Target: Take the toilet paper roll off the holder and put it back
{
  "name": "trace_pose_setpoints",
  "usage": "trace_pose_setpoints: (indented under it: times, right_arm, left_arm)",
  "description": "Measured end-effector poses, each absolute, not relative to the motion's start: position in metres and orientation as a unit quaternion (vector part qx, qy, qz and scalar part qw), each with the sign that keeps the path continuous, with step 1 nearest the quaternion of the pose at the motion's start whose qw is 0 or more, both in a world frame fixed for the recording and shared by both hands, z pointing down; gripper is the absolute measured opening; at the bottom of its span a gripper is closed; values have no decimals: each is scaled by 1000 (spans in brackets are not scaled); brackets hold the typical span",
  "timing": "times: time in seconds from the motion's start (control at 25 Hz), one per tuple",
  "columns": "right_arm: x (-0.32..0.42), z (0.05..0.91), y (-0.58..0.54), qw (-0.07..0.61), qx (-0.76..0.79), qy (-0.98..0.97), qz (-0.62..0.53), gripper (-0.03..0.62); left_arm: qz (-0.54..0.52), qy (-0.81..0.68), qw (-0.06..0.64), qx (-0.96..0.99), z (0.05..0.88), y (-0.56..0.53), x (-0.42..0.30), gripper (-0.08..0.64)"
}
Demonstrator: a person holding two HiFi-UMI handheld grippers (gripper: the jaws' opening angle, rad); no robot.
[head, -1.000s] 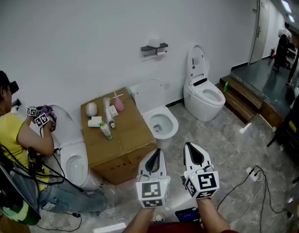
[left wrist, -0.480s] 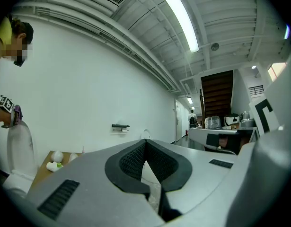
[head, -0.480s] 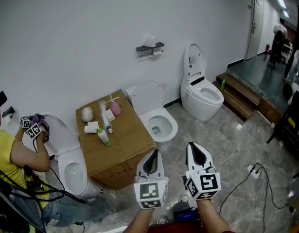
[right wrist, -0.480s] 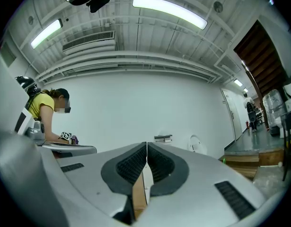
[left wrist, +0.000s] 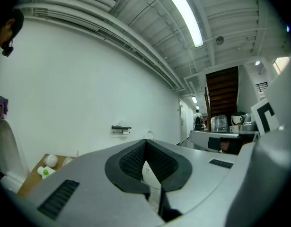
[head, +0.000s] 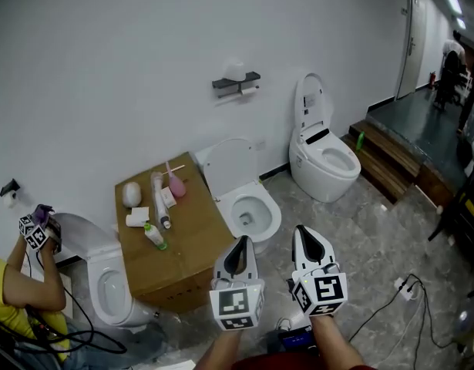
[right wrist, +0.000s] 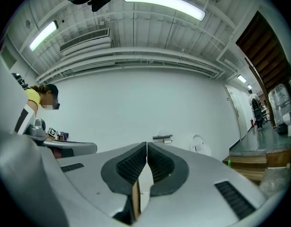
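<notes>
A dark wall holder point(head: 237, 81) hangs on the white wall, with a white toilet paper roll point(head: 251, 89) under its right end. Both show small and far in the left gripper view as holder point(left wrist: 121, 127) and roll point(left wrist: 125, 132), and in the right gripper view as holder point(right wrist: 163, 137) and roll point(right wrist: 168, 141). My left gripper point(head: 243, 242) and right gripper point(head: 301, 231) are held low at the bottom of the head view, side by side, well short of the wall. Both are shut with nothing between the pads.
A cardboard box point(head: 186, 241) with bottles and small items stands between two toilets, one point(head: 250, 210) below the holder and another point(head: 107, 280) to the left. A third toilet point(head: 326, 156) stands at the right. A person's arm point(head: 25, 272) is at far left. Steps point(head: 391, 159) and floor cables point(head: 395, 287) lie right.
The head view has swung: the person at the left has slid towards the lower-left corner and the box sits further left. Both grippers keep their place and stay shut.
</notes>
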State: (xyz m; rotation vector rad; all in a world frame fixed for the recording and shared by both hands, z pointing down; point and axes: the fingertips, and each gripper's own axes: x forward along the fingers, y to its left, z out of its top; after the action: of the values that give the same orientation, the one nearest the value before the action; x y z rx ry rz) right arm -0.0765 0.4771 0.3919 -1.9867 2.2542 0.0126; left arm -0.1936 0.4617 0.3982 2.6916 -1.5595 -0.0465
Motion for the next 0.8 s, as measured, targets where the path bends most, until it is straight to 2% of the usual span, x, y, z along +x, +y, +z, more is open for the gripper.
trace_pose_setpoints:
  times: [0.8]
  right_arm:
    - [49, 394, 325, 66, -637, 768, -5, 18]
  left_arm:
    - [-12, -531, 9, 847, 392, 311, -71, 11]
